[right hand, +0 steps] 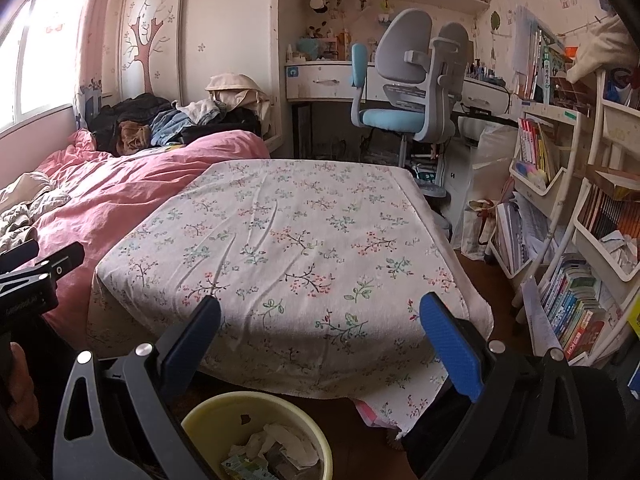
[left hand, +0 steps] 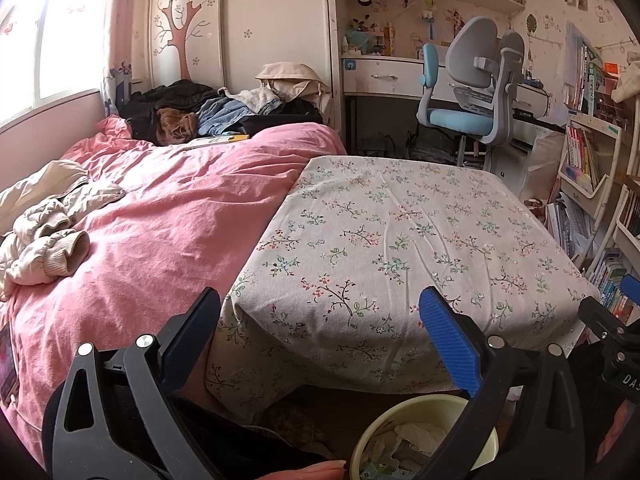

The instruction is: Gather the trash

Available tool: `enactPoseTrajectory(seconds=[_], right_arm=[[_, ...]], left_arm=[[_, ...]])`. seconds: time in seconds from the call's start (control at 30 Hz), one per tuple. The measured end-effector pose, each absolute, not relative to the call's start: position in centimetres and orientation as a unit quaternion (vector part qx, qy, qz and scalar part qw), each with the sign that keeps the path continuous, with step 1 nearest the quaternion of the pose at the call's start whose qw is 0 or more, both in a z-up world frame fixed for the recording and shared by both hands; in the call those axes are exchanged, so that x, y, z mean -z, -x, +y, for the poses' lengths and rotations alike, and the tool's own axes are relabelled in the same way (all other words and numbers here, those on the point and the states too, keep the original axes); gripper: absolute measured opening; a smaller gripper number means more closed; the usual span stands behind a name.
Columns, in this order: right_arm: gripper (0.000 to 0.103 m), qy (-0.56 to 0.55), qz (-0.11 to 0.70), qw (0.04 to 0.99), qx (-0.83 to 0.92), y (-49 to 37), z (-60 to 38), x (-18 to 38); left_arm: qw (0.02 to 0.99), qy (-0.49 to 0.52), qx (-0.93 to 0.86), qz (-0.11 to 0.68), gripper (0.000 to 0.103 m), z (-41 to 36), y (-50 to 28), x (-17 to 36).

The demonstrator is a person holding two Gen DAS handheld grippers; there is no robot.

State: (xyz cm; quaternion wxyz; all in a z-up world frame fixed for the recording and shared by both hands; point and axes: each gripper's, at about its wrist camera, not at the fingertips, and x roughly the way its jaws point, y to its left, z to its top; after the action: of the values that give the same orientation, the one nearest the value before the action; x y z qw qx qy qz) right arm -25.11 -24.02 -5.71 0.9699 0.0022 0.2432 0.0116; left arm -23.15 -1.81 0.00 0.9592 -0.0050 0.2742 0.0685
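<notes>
Yellowish bin (right hand: pixel 256 432) sits low centre, crumpled trash (right hand: pixel 280 446) inside. Left gripper (left hand: pixel 320 334) and right gripper (right hand: pixel 320 336) both gape, empty. Risk: bin's half under the floral tablecloth (right hand: pixel 288 240), so a fingertip could snag fabric.

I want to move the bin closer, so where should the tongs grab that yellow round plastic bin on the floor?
Grip the yellow round plastic bin by its upper rim, coming straight down from above with one finger inside and one outside. It stands upright with an open mouth, and the crumpled white paper lies below the rim, leaving the thin edge free.
</notes>
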Motion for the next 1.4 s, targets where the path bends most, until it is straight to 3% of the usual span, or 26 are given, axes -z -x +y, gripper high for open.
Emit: enactPoseTrajectory(seconds=[1.4], right_arm=[[0.096,0.007,0.235,0.972,-0.008,25.42,-23.69,5.25]], left_arm=[[0.966,-0.003,-0.069,0.249,0.096,-2.22,23.90,-0.77]])
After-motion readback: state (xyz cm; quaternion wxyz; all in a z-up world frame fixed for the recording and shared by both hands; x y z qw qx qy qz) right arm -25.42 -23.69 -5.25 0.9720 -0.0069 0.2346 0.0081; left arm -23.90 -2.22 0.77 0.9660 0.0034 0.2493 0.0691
